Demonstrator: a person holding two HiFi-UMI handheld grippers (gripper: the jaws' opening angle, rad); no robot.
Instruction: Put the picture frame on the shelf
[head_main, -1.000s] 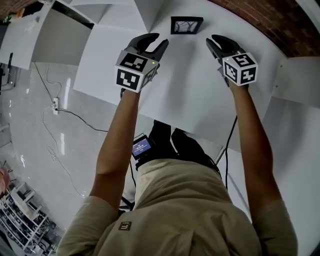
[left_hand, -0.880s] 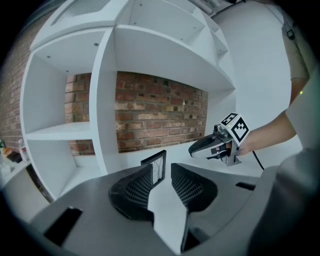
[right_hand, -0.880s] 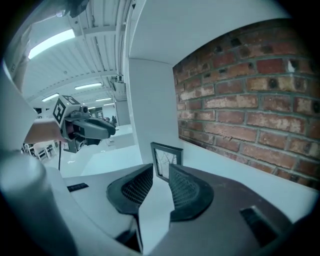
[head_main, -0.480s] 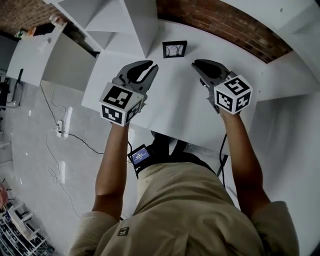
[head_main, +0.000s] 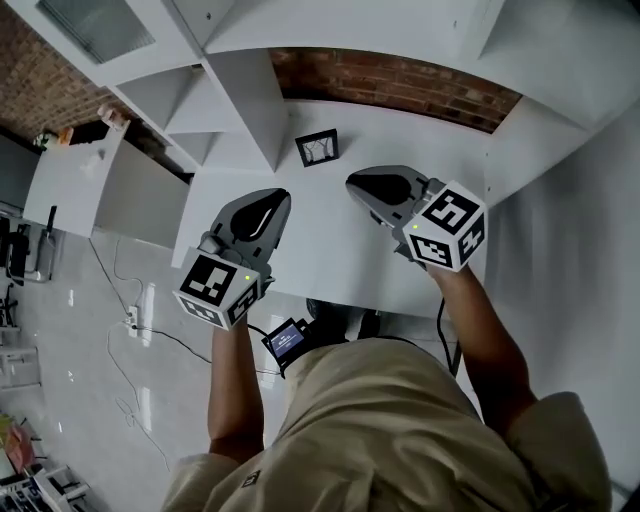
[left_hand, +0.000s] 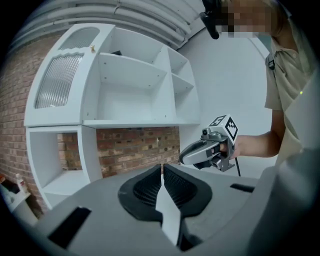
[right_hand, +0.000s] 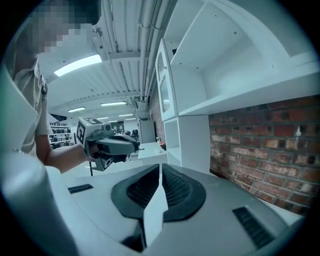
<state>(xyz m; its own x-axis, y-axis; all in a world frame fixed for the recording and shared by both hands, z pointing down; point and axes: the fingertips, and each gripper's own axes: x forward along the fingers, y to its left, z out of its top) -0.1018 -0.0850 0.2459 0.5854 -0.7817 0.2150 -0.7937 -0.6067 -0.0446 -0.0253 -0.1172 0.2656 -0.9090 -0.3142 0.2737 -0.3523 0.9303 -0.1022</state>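
Left claw (left_hand: 162, 169) just closed ribbed black pads (left_hand: 145, 189) on nothing.

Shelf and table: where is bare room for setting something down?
Bare: the wide shelf compartment above the brick wall, and the tabletop right of the picture frame. Tightest: in front of the frame, where the left tool and right tool hover.

Dark frame (head_main: 317, 148) on counter (head_main: 330, 245) near brick wall (head_main: 400, 80), left gripper (head_main: 276, 199) fingers just closed on nothing, right gripper (head_main: 354, 182) fingers together, shelf (head_main: 250, 95) behind.
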